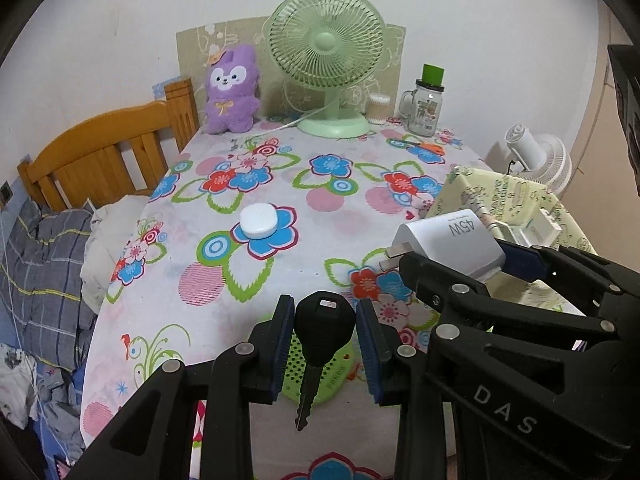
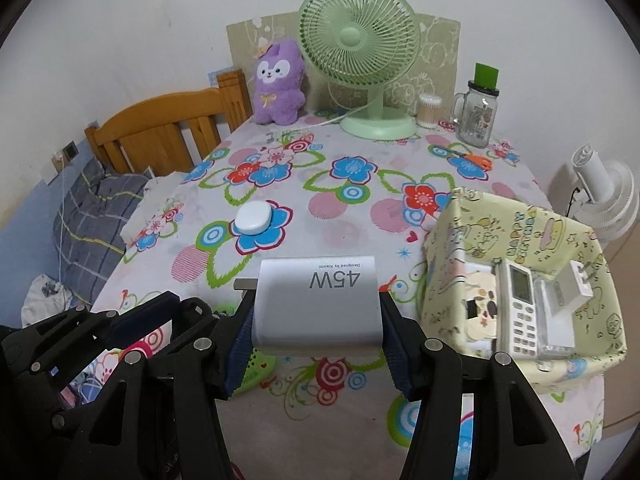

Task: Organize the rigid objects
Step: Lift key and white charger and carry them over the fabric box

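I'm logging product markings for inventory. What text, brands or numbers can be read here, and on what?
"45W": white charger, held in the right gripper.
"Designed by Xiaomi": same charger, small print.
"DAS": right gripper's arm.
"HAPPY": yellow patterned box; the line below it is too blurred.
Glass jar label, remote control buttons, green basket lettering: unreadable.

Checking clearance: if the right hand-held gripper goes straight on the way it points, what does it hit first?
Probably the bare flowered tablecloth, between the white round case and the yellow box. The charger it holds would touch first. Depth is unclear.
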`<state>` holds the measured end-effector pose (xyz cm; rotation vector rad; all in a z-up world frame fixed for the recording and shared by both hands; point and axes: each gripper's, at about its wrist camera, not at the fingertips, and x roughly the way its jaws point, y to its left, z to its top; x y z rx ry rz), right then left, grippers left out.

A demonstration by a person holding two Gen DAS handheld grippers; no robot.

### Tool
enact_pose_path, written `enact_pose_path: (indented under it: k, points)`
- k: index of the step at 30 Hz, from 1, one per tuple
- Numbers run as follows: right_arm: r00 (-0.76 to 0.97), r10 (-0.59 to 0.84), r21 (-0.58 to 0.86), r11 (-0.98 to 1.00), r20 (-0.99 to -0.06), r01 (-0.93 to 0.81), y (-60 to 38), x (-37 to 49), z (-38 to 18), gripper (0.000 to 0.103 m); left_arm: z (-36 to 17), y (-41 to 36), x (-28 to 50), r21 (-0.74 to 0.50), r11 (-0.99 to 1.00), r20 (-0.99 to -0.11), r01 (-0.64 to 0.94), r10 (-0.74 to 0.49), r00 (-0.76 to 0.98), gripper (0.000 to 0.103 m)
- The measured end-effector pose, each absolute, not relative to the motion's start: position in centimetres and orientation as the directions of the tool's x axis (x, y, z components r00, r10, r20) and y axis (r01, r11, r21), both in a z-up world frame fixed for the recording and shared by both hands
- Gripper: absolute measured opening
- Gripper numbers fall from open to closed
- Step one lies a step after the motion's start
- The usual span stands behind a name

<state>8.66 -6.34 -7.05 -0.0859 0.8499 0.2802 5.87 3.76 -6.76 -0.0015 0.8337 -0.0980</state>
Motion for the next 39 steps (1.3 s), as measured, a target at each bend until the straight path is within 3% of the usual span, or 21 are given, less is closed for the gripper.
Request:
enact_pose_path:
  k: [24, 39]
  points:
    - [0.702, 0.2, 0.035, 0.97, -0.683, -0.242, -10.5, 6.1, -2.7, 0.06, -2.9, -0.2, 4.0, -0.003, 0.991, -0.68, 0.133, -0.099, 0.726, 0.032]
    - [0.726, 0.116, 0.011, 0.989, -0.678, -0.148, -14.5, 7.1, -2.2, 0.06, -2.3, -4.3, 5.8, 0.034, 0.978, -0.673, 0.204, -0.129, 0.728, 0.032]
